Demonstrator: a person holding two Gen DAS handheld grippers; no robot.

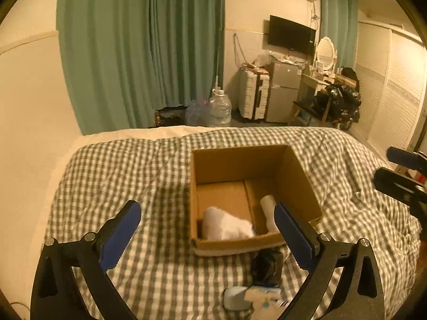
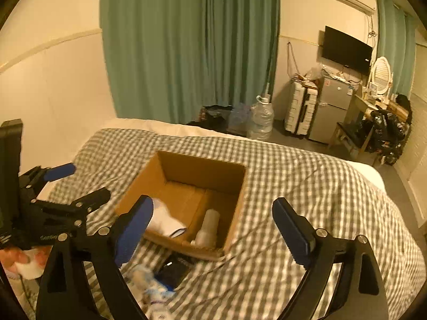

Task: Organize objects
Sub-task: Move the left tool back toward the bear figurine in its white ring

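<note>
Cardboard box [image 1: 299, 184] on bed [image 1: 149, 266], holding white cloth [image 1: 226, 225] and bottle [image 1: 268, 208]; both grippers' fingers spread, empty; next pick, dark pouch [image 1: 268, 266], wants a centred, level pinch.

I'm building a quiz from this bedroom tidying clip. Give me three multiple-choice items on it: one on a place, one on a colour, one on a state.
1. Where does the cardboard box sit?
A. on the checked bed cover
B. on the floor
C. on the fridge

2. What colour are the curtains?
A. red
B. green
C. white

3. How does the left hand-held gripper stand?
A. shut on the bottle
B. shut on the dark pouch
C. open and holding nothing

Answers:
1 A, the checked bed cover lies under and around the box.
2 B, the curtains show green in both views.
3 C, its jaws stand wide apart with nothing between them; the white bottle already lies in the box.
</note>
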